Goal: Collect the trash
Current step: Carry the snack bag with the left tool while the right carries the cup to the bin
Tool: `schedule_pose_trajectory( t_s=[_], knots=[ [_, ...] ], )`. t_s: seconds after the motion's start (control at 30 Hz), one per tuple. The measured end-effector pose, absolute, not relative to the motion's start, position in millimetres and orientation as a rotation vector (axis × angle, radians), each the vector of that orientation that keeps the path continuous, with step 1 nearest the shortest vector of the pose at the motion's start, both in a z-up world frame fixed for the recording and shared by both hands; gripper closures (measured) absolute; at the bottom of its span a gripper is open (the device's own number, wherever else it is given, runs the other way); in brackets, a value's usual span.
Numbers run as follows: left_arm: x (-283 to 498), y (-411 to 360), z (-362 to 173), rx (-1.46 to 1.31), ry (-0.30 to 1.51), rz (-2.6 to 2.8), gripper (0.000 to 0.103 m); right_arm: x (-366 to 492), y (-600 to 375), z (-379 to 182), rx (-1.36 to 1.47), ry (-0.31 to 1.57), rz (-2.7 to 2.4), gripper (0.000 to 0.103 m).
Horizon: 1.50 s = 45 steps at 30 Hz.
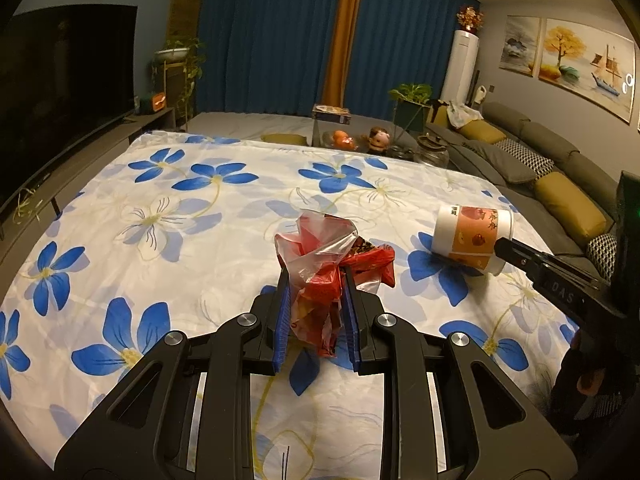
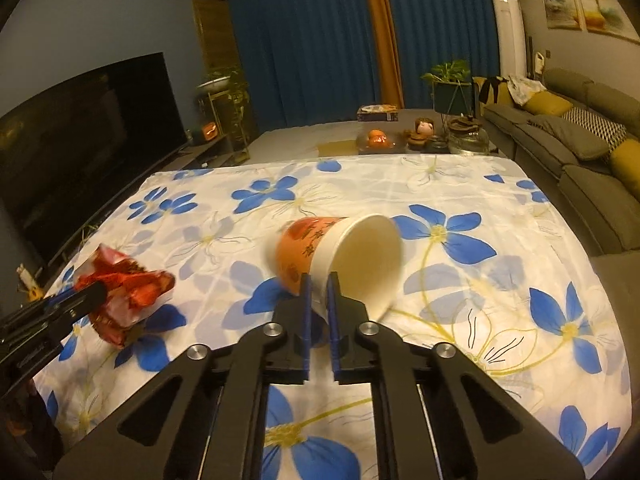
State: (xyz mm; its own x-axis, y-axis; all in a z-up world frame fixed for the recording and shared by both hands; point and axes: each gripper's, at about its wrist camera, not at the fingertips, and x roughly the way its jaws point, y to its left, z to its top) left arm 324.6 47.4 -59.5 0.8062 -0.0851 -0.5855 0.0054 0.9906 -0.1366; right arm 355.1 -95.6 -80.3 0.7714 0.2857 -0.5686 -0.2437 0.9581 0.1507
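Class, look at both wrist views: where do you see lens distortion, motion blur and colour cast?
Left wrist view: fisheye bends the curtains and darkens the corners; warm, dim light; the red plastic bag is sharp. Right wrist view: same curved edges and orange cast; the paper cup, pinched at its rim by the right hand-held gripper, is slightly smeared along its edges.
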Motion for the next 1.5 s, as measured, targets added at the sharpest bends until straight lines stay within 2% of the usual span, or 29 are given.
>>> schedule_pose_trajectory(
  t_s=[0.37, 0.83, 1.5],
  knots=[
    [308, 34, -46, -0.1, 0.588, -0.078, 0.081, 300, -103, -43, 0.052, 0.516, 0.211, 0.099],
    [247, -7, -8, -0.068, 0.52, -0.16, 0.081, 207, -145, -7, 0.028, 0.425, 0.11, 0.099],
    [199, -133, 25, 0.005, 0.47, -0.385, 0.081, 133, -235, 10, 0.059, 0.357, -0.061, 0.099]
  ],
)
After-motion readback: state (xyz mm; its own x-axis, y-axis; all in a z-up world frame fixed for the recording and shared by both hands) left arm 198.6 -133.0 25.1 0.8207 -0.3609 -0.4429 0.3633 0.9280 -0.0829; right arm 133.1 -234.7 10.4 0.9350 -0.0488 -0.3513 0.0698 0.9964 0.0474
